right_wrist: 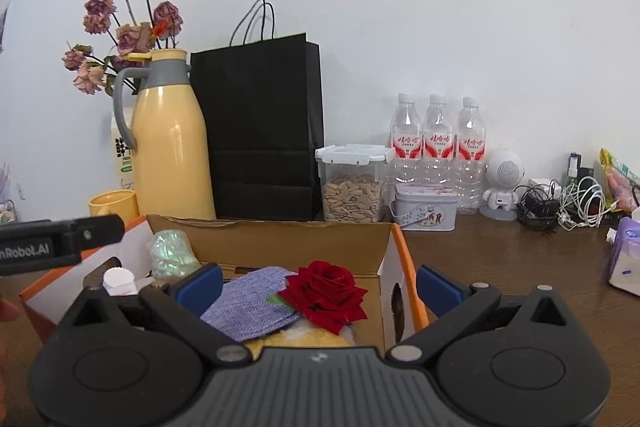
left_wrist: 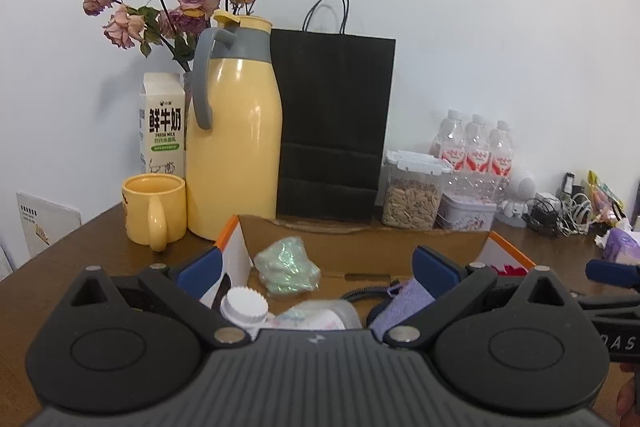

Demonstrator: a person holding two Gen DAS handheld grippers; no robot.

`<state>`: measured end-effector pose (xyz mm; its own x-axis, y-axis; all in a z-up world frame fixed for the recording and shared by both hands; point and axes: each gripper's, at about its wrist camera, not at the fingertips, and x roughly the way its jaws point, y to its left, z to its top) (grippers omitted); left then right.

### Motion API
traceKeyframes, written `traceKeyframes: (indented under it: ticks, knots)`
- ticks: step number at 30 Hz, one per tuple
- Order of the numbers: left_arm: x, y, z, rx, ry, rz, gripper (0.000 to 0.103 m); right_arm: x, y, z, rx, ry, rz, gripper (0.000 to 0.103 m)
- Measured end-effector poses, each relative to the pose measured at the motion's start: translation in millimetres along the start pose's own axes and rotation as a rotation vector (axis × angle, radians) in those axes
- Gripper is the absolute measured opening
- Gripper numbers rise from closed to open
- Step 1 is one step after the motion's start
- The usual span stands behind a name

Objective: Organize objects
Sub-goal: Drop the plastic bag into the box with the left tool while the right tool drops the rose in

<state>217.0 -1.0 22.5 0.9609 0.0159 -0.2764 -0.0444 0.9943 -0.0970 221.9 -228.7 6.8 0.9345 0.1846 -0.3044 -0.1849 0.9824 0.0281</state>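
Both grippers spread wide, nothing pinched: left gripper (left_wrist: 320, 271) over cardboard box (left_wrist: 360, 247), right gripper (right_wrist: 320, 283) straddling box's right wall; red rose (right_wrist: 326, 293) on purple cloth (right_wrist: 252, 303) inside

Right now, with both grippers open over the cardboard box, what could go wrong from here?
The red rose lies loose on the purple cloth, so reaching in may crush it. The right gripper straddles the box wall; closing could pinch it. Pushing the box might tip the black bag.

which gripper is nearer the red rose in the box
Right. The right gripper hangs open right over the red rose; the left gripper is over the box's other end.
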Motion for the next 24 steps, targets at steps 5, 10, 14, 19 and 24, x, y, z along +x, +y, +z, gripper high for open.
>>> traceKeyframes:
  ticks: [5,10,14,19,24]
  knots:
    - [-15.8,2.2,-6.4,0.007,0.011,-0.017,0.103,-18.0,0.8,-4.0,-0.013,0.003,0.008,0.103]
    - [-33.1,5.5,-16.2,0.016,0.028,-0.029,0.103,-33.2,1.9,-10.5,-0.029,0.020,0.018,0.103]
    - [-46.6,10.0,-24.2,0.015,0.058,-0.027,0.103,-48.8,1.7,-18.6,-0.040,0.036,0.019,0.103]
    - [-68.2,16.4,-31.0,0.003,0.098,-0.034,0.103,-72.6,1.3,-25.7,-0.039,0.048,0.037,0.103]
    - [-83.7,21.2,-34.5,0.001,0.141,-0.032,0.103,-92.4,5.5,-34.6,-0.052,0.084,0.050,0.103]
